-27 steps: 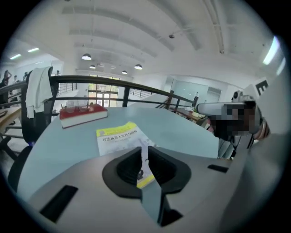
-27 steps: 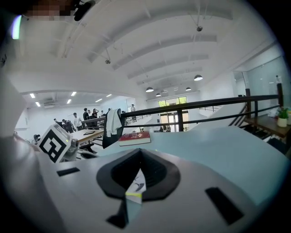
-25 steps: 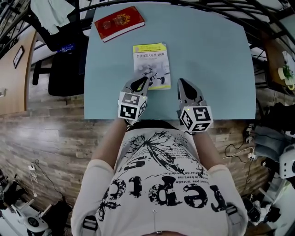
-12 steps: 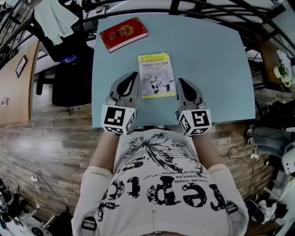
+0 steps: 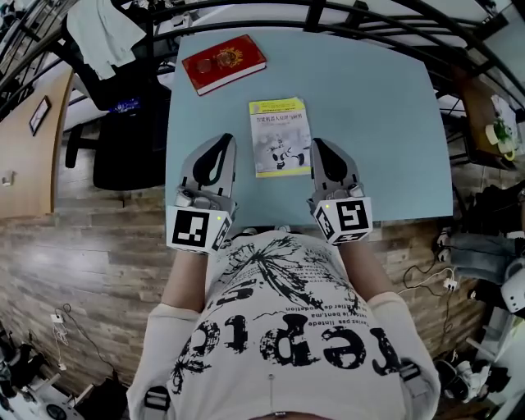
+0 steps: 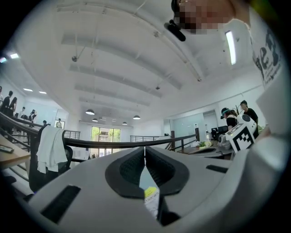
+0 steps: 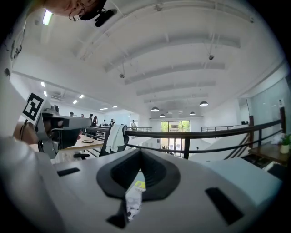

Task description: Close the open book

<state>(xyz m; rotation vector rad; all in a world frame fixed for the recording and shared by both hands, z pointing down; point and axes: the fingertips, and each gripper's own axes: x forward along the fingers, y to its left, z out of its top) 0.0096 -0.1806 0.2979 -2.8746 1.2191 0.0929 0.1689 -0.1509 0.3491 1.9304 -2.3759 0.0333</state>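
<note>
A black office chair (image 5: 123, 123) stands against the left edge of the table (image 5: 385, 107), with a white cloth (image 5: 98, 29) hung over its back. A dark metal railing (image 5: 328, 12) curves past the far edge. On the top, a red book (image 5: 223, 62) lies closed near the far left corner, turned at a slant and well apart from the rest. The yellow-and-white paperback (image 5: 280, 137) lies closed and flat, cover up, in the near half of the table, its yellow band toward the far side. It sits between the two grippers.

The left gripper (image 5: 223, 139) is held to the left of the paperback with bare table between them. Its jaws are clenched tip to tip with nothing between them. The right gripper (image 5: 316, 143) is held just beside the paperback's right edge, and whether it touches cannot be told from above. Its jaws are also pressed together and empty. Both point away from the person, roughly level and nearly parallel. Their own views look out over the railing into the room, and the paperback shows only low down, beneath the jaws. The marker cubes (image 5: 197, 230) sit close to the person's printed white shirt (image 5: 287, 328).

The table is plain light blue with rounded far corners. It stands on a wood-plank floor (image 5: 90, 238), where cables (image 5: 426, 275) trail at the right. Beyond it is a large open hall with a white beamed ceiling (image 7: 182, 54) and hanging lamps (image 7: 203, 103). Other people stand at desks far off.
</note>
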